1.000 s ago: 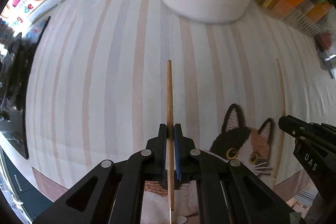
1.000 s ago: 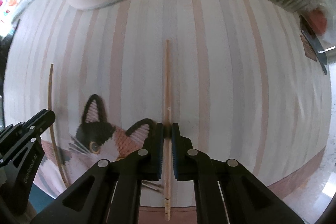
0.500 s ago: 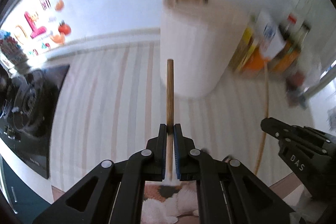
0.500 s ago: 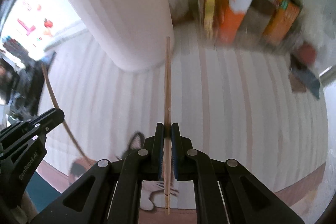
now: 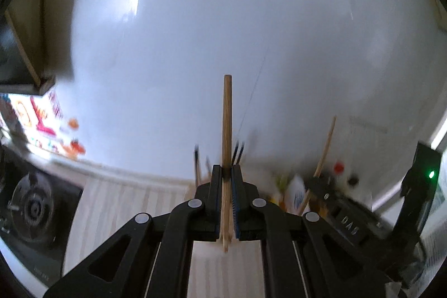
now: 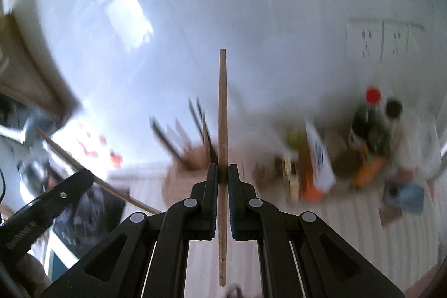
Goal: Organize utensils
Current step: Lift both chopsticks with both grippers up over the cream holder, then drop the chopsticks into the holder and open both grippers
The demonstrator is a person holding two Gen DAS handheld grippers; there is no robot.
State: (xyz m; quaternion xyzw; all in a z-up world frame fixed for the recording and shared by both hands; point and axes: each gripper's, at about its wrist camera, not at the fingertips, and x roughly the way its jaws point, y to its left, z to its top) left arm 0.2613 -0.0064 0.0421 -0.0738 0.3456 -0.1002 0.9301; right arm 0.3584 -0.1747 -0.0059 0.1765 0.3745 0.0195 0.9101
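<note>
My left gripper is shut on a wooden chopstick that points up and forward, high above the counter. My right gripper is shut on a second wooden chopstick, also raised. The utensil holder with several dark and wooden chopsticks stands blurred beyond the right gripper; its chopstick tips show in the left wrist view. The right gripper with its chopstick appears at the lower right of the left wrist view. The left gripper with its chopstick appears at the left of the right wrist view.
Bottles and cartons stand at the back right by the white wall. A black stove lies at the left. The striped mat covers the counter. Both views are motion-blurred.
Both grippers have lifted their chopsticks off the striped cat mat and tilted upward. The views now face the wall, with the holder's top low in frame.
</note>
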